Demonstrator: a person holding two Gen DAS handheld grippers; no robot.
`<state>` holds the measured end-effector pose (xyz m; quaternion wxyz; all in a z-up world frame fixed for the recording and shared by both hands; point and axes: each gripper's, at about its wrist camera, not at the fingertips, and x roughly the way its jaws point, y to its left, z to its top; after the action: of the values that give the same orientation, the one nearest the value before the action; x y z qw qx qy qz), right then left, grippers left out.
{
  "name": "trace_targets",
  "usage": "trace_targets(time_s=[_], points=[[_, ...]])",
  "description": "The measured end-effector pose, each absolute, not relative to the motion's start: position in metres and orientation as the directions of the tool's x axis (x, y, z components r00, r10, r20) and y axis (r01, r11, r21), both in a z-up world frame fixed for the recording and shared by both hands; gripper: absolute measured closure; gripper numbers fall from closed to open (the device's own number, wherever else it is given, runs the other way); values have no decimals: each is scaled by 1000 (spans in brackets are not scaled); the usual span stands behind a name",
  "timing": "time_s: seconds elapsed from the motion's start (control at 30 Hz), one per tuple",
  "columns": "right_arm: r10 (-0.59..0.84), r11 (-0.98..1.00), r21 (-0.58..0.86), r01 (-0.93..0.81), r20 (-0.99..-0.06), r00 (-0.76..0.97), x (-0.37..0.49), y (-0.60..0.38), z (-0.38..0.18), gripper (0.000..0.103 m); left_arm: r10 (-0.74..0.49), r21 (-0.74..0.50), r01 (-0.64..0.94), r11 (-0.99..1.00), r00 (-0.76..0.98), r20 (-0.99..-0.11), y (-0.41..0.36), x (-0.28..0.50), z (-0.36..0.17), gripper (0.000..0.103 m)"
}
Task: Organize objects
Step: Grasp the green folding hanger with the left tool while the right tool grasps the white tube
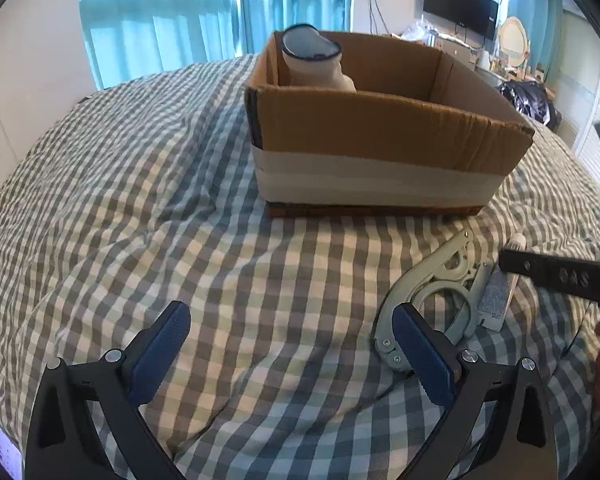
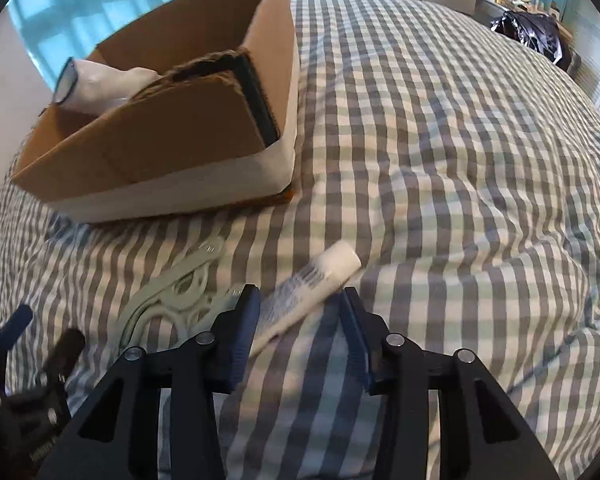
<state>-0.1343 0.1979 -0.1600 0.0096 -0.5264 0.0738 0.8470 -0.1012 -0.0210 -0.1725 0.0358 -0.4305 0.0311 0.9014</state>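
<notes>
Checked bedding (image 1: 180, 200) bears cardboard box (image 1: 380, 128) holding sock (image 1: 312, 60); both grippers gape empty.

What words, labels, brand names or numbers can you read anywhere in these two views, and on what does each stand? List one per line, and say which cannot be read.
None can be read for certain.
Tube: grey printed block, too blurred to read.
Right gripper: embossed marks on its black finger in the left view, unclear.
Cardboard box: no print visible.
Monitor: small logo, too small to read.
</notes>
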Motion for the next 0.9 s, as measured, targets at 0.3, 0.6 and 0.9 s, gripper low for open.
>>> trace_targets(time_s=[0.3,0.6,0.9], points=[[-188,-959,267,-98,-853,-486,-136,217,-166,73,57,49,-162,-986,-590,-806,-1,-101,-184,0],[-142,-973,221,-67,-799,-585,-111,229,-129,77,112,93,-326,-941,-558,-822,42,-99,-194,0],[-144,-969,233,-86,-810,-569,-121,226,-136,77,217,22,-423,-906,-508,-834,66,-119,-197,0]])
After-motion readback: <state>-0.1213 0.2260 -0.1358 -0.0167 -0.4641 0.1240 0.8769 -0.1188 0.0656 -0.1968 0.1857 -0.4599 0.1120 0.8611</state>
